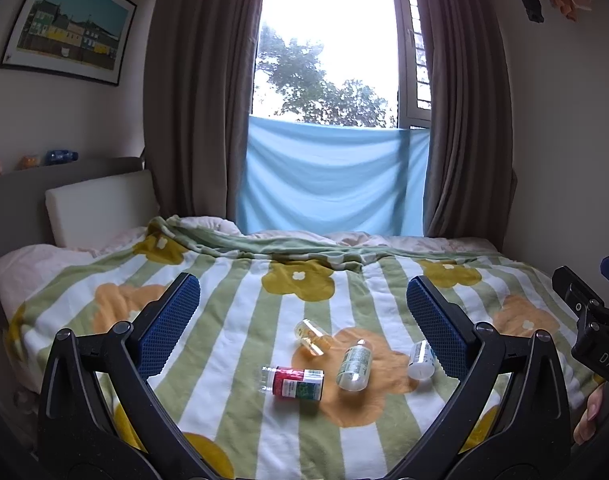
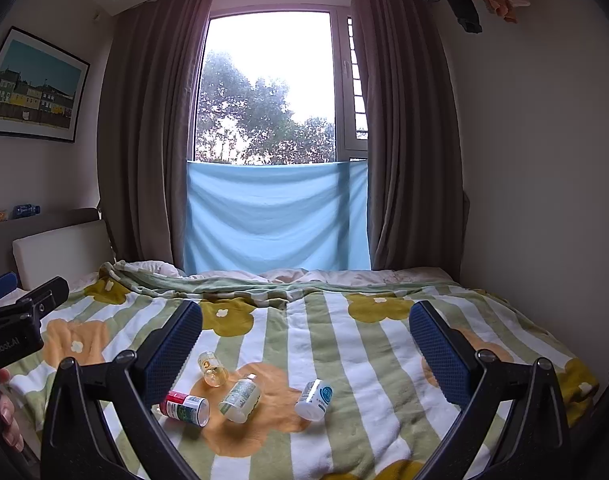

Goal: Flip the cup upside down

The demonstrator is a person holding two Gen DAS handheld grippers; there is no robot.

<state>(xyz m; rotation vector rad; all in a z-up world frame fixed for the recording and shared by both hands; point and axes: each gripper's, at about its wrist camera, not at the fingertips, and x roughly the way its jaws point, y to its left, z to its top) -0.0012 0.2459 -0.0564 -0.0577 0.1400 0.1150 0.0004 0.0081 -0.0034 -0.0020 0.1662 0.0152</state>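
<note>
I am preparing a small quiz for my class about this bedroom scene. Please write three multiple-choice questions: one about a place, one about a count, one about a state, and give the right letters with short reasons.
1. Where do the small bottles lie?
A. on the striped flower blanket
B. on the window sill
C. on the floor

2. How many small bottles are there?
A. two
B. four
C. six

3. How do the fingers of the right gripper stand?
A. shut on a bottle
B. shut on nothing
C. wide open, holding nothing

Answers:
1 A: all of them rest on the blanket, near an orange flower.
2 B: the red-labelled bottle, the amber bottle, the green-labelled bottle and the blue-labelled white bottle are four.
3 C: its two blue pads stand far apart, with only blanket between them.
</note>
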